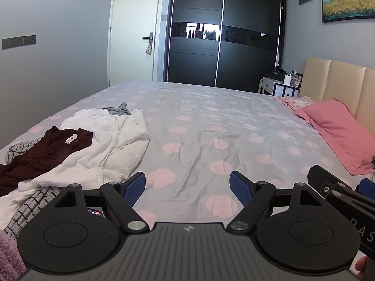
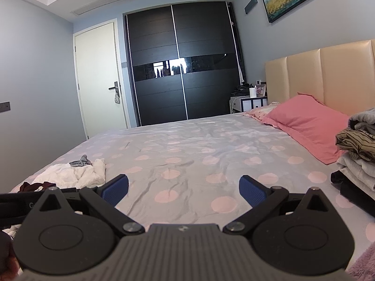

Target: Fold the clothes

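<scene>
Laundry pile (image 1: 77,149) lies unfolded at 9 o'clock on the bed (image 1: 199,126), maroon top (image 1: 44,154) over white garment (image 1: 117,138). Left gripper (image 1: 187,187) hovers, fingers spread, empty.

Right gripper (image 2: 184,190) likewise spread over bare sheet, probably kept clear for folding. Folded stack (image 2: 358,149) at 3 o'clock beside pink pillow (image 2: 307,124).

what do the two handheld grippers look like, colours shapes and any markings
Both match. The left gripper and right gripper each have two ribbed blue pads on black linkage arms with silver pivot bolts, two round black discs, and a grey ribbed body with a small round emblem. No cables or sleeves show.
</scene>
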